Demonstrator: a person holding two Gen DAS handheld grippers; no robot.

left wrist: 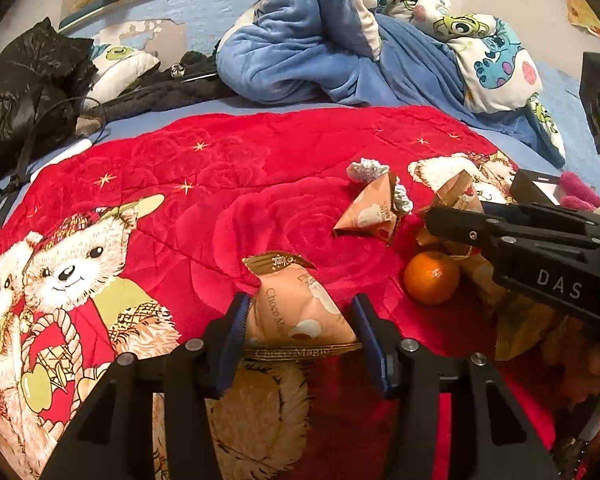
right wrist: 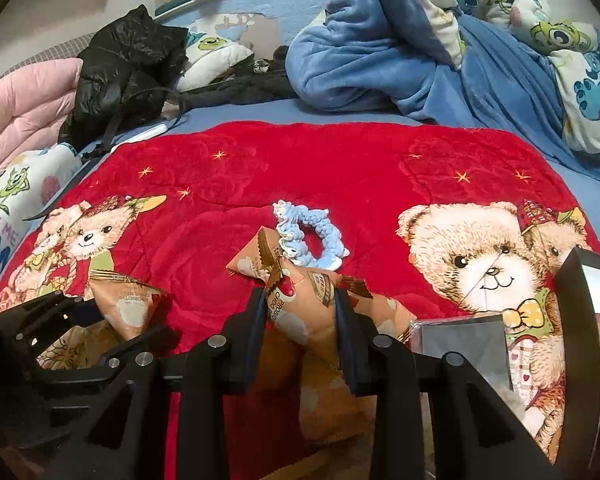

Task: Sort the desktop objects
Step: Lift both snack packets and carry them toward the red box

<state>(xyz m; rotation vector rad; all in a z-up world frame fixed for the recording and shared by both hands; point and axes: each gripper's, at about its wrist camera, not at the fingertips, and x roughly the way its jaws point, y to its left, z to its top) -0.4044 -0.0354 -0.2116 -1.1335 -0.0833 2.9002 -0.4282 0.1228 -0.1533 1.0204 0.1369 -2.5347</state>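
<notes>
On a red teddy-bear blanket [left wrist: 228,200] lie several peach "Choco Magic" snack packets. My left gripper [left wrist: 300,334] is shut on one packet [left wrist: 300,308], its blue pads pressing both sides. My right gripper [right wrist: 303,320] is shut on another packet [right wrist: 306,304]. A third packet [right wrist: 252,262] lies just beyond it, under a light blue scrunchie [right wrist: 310,240]. In the left wrist view that packet [left wrist: 370,212] lies mid-blanket, and the right gripper's fingers [left wrist: 500,232] reach in from the right. An orange [left wrist: 432,278] sits below them.
A black box [right wrist: 580,320] and a clear case [right wrist: 460,340] stand at the right. A black jacket [right wrist: 128,64] and a heaped blue duvet [right wrist: 380,48] lie at the back. Brown wrapping [left wrist: 516,320] lies near the orange.
</notes>
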